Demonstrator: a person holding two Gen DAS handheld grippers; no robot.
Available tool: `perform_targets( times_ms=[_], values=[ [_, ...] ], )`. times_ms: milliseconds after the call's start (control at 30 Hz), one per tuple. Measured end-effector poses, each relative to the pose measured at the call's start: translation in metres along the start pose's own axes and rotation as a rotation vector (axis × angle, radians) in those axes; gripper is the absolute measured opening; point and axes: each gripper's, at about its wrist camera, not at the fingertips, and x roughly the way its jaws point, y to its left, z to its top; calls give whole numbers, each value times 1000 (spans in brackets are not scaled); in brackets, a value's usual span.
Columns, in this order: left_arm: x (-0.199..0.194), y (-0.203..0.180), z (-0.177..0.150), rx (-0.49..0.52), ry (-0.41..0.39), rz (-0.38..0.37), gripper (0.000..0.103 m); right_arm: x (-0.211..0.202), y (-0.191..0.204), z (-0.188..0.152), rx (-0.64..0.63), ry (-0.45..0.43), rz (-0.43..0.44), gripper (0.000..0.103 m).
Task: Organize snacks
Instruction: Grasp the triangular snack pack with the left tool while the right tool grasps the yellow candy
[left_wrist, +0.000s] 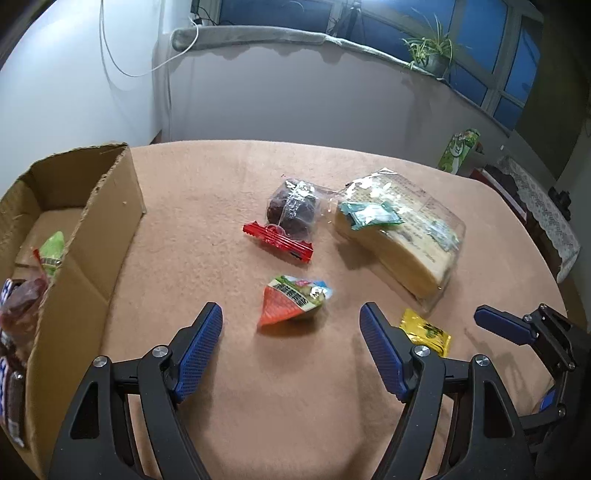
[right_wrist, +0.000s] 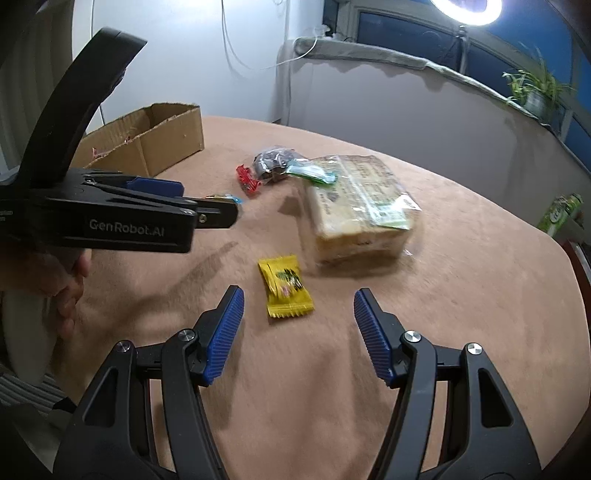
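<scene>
Left wrist view: the left gripper (left_wrist: 291, 325) hangs low over the tan table cover (left_wrist: 221, 206), fingers spread wide and holding nothing. The orange triangular snack (left_wrist: 291, 304) lies on the cloth between and just ahead of the two blue pads (left_wrist: 201, 350), touching neither. Bare cloth runs from there leftward to the cardboard box (left_wrist: 92, 236), whose near wall stands upright at the table's left edge; several wrapped snacks already lie inside it. Farther out sit the red packet (left_wrist: 277, 242), the dark bun in clear wrap (left_wrist: 293, 212) and the bagged bread loaf (left_wrist: 400, 240), with a green sachet (left_wrist: 371, 215) resting on the loaf. The yellow candy (left_wrist: 428, 330) is partly hidden behind the right finger. The right gripper (left_wrist: 517, 325) enters from the right edge.

Right wrist view: the right gripper (right_wrist: 298, 325) also stands wide open and empty, tilted down at the cloth, with the yellow candy (right_wrist: 285, 286) just ahead between its pads (right_wrist: 225, 336). The loaf (right_wrist: 356, 206) lies beyond to the right, near the candy but apart. The left gripper (right_wrist: 207, 210) crosses the upper left, seen side-on, a hand (right_wrist: 70, 288) gripping its handle; the picture is slightly blurred, so the small packet at its tip cannot be read well. The box (right_wrist: 155, 136) sits far left; open cloth fills the near right up to the table's rounded edge.
</scene>
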Motion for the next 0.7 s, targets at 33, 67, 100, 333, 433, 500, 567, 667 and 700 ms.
perform_targets(
  times_ms=[33,67,100,333,433,500,567,667,700],
  values=[
    [2,0,0,4,5,0,77,3,0,2,-3,4,1,65],
    [4,0,1,7,9,-1,77,7,0,4,-6,9,3,65],
    [6,1,1,8,10,-7,76,10,1,5,-9,13,7,65],
    [14,0,0,30,13,7,36,20,2,7,-14,27,33,41],
    [12,0,-2,37,-2,4,31,19,3,6,-24,18,31,27],
    [13,2,-2,30,-11,-2,28,18,4,5,-25,13,31,27],
    [11,7,-2,11,-21,-17,27,16,3,5,-19,3,33,27],
    [11,10,-3,-12,-34,-32,26,14,1,4,-4,-13,36,27],
    [11,9,-3,-14,-36,-33,26,13,0,4,0,-16,35,27]
  ],
)
